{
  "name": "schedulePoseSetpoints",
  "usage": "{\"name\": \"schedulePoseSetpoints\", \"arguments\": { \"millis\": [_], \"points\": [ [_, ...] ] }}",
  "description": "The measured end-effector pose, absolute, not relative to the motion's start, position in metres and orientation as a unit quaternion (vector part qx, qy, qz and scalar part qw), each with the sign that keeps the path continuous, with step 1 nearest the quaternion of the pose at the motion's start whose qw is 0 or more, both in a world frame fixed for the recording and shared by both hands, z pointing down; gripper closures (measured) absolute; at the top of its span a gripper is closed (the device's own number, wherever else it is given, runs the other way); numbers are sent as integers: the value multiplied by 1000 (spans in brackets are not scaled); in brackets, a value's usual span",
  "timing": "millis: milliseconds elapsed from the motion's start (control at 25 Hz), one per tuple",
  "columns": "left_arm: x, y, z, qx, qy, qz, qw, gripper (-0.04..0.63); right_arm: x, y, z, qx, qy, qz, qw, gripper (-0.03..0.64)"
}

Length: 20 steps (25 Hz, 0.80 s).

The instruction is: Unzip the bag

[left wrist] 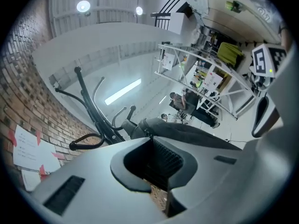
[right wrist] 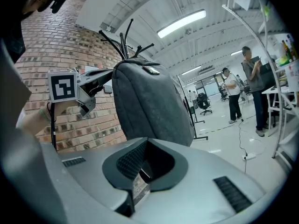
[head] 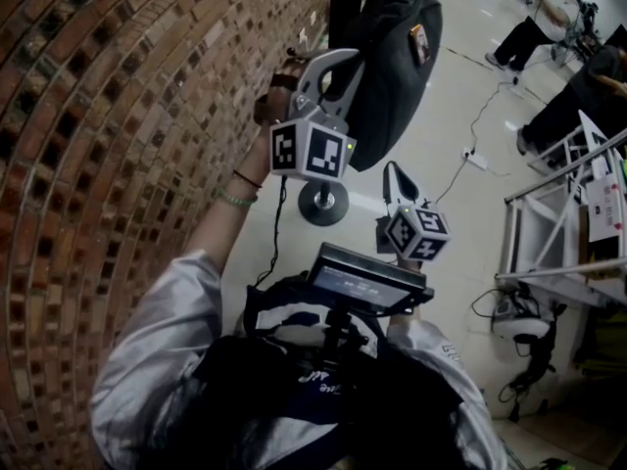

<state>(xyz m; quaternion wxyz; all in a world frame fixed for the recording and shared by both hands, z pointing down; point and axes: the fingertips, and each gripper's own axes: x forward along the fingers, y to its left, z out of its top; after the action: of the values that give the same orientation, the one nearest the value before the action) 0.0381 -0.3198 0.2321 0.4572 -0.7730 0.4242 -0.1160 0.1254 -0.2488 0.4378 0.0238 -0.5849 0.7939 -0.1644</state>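
Observation:
A dark grey bag (head: 392, 57) hangs from a black coat stand (head: 323, 202) next to a brick wall. My left gripper (head: 340, 65) reaches up to the bag's top edge. In the left gripper view its jaws (left wrist: 150, 136) are shut, with a small dark zipper tab pinched at their tips and the bag (left wrist: 191, 133) just beyond. The right gripper view shows the left gripper (right wrist: 111, 77) touching the bag (right wrist: 149, 101) at its upper left. My right gripper (head: 392, 174) hangs lower, apart from the bag and shut on nothing (right wrist: 144, 141).
The brick wall (head: 118, 164) runs along the left. A metal rack (head: 549, 213) stands at the right, with a cable and power strip (head: 477, 160) on the floor. People sit at the far right (head: 549, 27); others stand (right wrist: 252, 78) further off.

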Motion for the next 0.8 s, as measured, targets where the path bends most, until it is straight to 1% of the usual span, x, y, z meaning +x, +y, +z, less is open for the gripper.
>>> {"name": "schedulePoseSetpoints", "arguments": {
  "millis": [200,400,800],
  "points": [
    [36,-318,235,-772,419,-122,462,578,128,-249,444,-583,795,-166,22,624],
    [33,-316,242,-784,408,-132,449,580,124,-248,442,-582,795,-169,23,624],
    [30,-316,256,-784,406,-152,444,580,115,-250,442,-567,805,-172,18,624]
  ]
}}
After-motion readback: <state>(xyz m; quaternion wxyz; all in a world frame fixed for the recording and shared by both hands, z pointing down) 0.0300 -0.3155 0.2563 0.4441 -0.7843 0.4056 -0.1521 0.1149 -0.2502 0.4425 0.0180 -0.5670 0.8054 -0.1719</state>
